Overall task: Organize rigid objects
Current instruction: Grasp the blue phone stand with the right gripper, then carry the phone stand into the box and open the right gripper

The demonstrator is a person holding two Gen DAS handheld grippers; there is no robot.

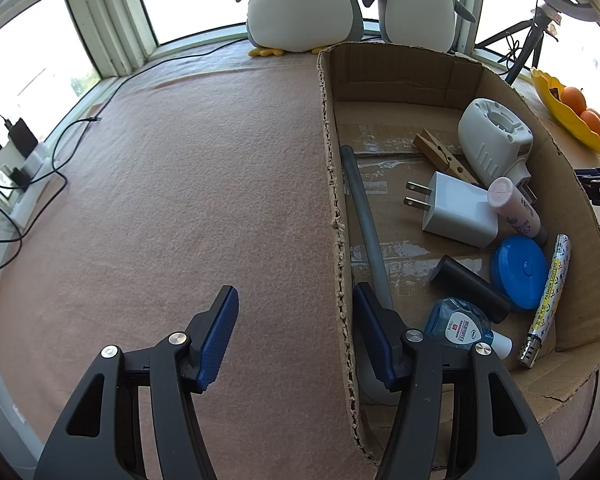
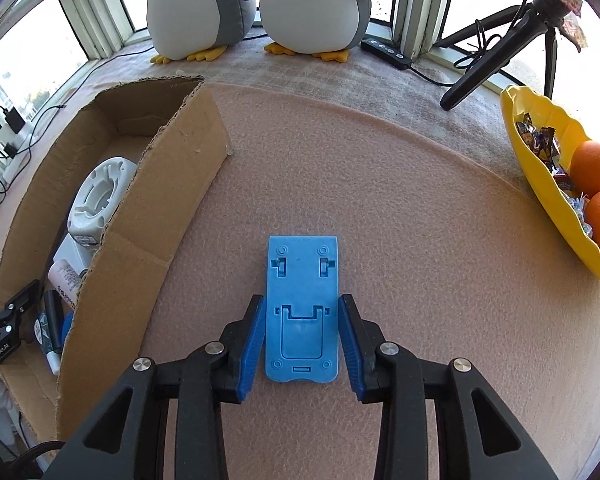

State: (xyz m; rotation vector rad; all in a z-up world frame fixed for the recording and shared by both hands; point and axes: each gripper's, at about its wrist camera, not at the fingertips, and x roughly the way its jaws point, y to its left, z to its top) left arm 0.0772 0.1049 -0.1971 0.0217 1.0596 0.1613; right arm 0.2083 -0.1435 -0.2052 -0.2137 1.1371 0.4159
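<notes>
A pinkish felt cloth covers the tabletop [image 2: 380, 168], set against sunlit windows where two plush penguins [image 2: 312, 4] stand. The right gripper [image 2: 302, 340] brackets a flat blue plastic stand [image 2: 302, 280] lying on the felt, its ribbed pads at the sides; whether they press is unclear. The left gripper [image 1: 296, 336] straddles the torn wall of the cardboard box [image 1: 334, 200], jaws apart, gripping nothing; inside lie a white charger [image 1: 460, 210] and other small items.
</notes>
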